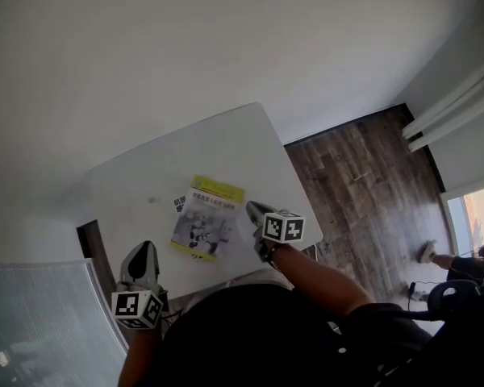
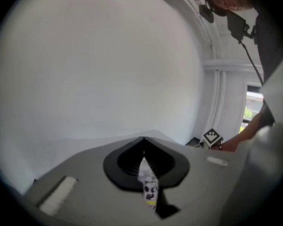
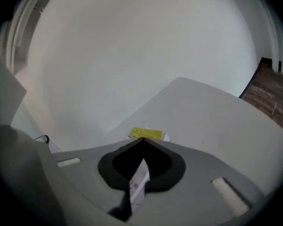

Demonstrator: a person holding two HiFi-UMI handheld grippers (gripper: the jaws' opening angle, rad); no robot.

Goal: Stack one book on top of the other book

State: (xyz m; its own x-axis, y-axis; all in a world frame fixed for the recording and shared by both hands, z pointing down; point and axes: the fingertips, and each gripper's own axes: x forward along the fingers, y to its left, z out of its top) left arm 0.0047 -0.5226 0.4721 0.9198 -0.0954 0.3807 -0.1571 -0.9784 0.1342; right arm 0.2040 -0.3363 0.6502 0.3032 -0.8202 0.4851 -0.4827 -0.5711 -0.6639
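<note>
- Bench [image 1: 202,147]: white, square-cornered, mostly bare; you see it from steeply above.
- Book [image 1: 207,220]: lies flat on the bench, in the half nearer you. It has an illustrated cover with a yellow band along its far edge. You cannot tell from these views whether a second book lies under it.
- Marker tag [image 1: 179,203]: small, black and white, flat on the bench just beside the book at its 10 o'clock.
- Right tongs [image 1: 252,208]: at the book's 3 o'clock, tip just beside the cover's right edge, pointing toward 11 o'clock. The jaws are closed together with nothing clamped. In the right gripper view the book's yellow band sits just past the tips at 12 o'clock.
- Left tongs [image 1: 148,247]: at the book's 8 o'clock, over the bench's near edge and apart from the cover. The jaws are closed together and hold nothing.
- Marker cubes: one on your left tongs [image 1: 137,307], one on your right tongs [image 1: 283,226].
- Wooden floor [image 1: 363,176]: dark planks at the bench's 3 o'clock.
</note>
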